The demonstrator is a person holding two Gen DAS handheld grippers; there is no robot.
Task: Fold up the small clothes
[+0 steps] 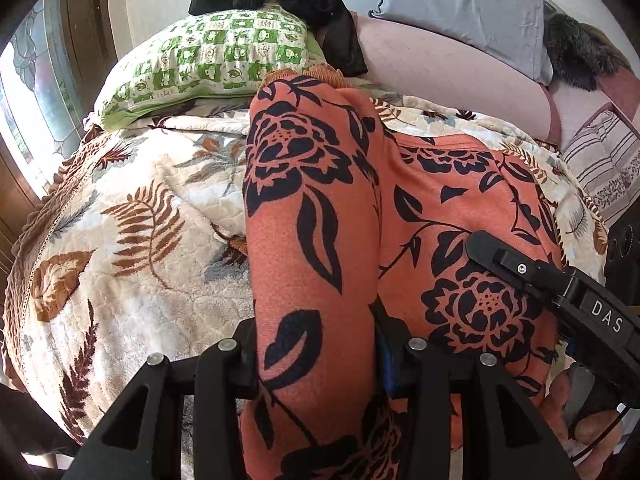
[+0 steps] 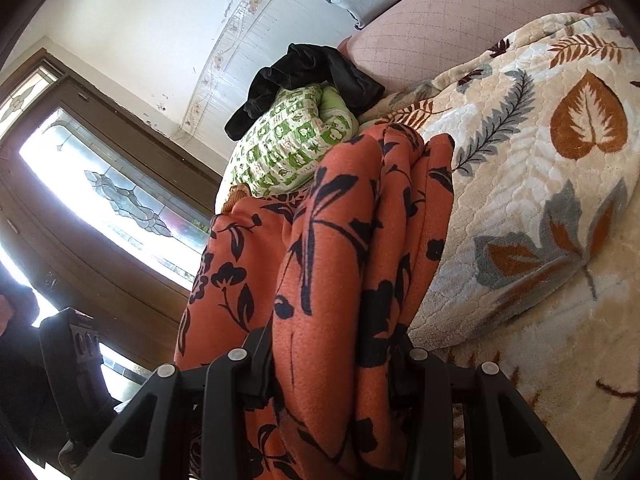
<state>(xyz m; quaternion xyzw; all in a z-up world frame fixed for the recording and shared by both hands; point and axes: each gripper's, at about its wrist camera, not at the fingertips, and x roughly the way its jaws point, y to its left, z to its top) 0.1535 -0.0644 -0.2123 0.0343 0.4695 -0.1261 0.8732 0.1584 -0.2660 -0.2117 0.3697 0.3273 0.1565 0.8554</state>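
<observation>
Mid-fold, nowhere near finished. Both claws clamped on the orange floral garment [image 1: 320, 208], jaws part-way closed with bunched cloth filling the gap:
- left gripper [image 1: 316, 364]: pinching a thick roll of fabric, most of the piece running away up the bed.
- right gripper [image 2: 332, 360]: gripping several gathered layers, pleats stacked side by side between the fingers. Also seen from the left wrist view, reaching in from the right edge over the garment, part of a hand below it.

Garment location: draped along the leaf-print bedspread [image 1: 120, 220], far end touching the green checked pillow [image 1: 208, 64]; near end lifted in both claws.

Done, by the look of it: one lengthwise fold or gather, a raised ridge down the middle. Left: laying flat, smoothing, squaring edges, at least one cross fold. No neat folded packet anywhere in view. Black garment [image 1: 288, 4] heaped on the pillow, unfolded, likely next in queue.

Materials:
- garment: soft fleecy knit, matte, orange with black rose and leaf print, ribbed cuff or hem at far end. Limp, holding rounded folds rather than creases.
- bedspread: plush, quilted, cream with brown and grey leaves, lumpy surface.
- pillow: cotton-like, puffy.
- black item: velvety, crumpled.
</observation>
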